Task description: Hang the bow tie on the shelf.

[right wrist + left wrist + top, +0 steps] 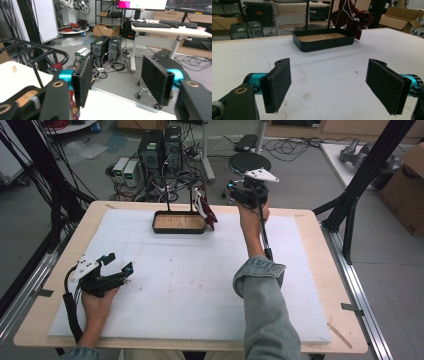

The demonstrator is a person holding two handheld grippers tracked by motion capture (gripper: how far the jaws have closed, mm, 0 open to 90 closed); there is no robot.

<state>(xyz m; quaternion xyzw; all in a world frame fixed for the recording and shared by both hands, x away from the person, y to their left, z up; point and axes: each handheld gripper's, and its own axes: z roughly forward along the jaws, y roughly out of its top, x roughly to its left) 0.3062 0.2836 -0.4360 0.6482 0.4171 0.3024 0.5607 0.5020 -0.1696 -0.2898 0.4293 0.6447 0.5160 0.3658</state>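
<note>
Risk: our right gripper [235, 195], jaws apart and empty, hovers beside the red cloth [206, 210] hanging on the rack [172, 182] above the tray [178, 222]; a careless grab could topple it. Our left gripper [116, 264] rests open.

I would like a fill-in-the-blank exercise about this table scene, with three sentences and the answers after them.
1. The jaws of the left gripper stand ____, with nothing between them.
2. The floor of the black tray is made of ____.
3. The dark red cloth item hangs at the tray's ____ end, as the high view shows it.

Missing words: open; wood; right
</note>
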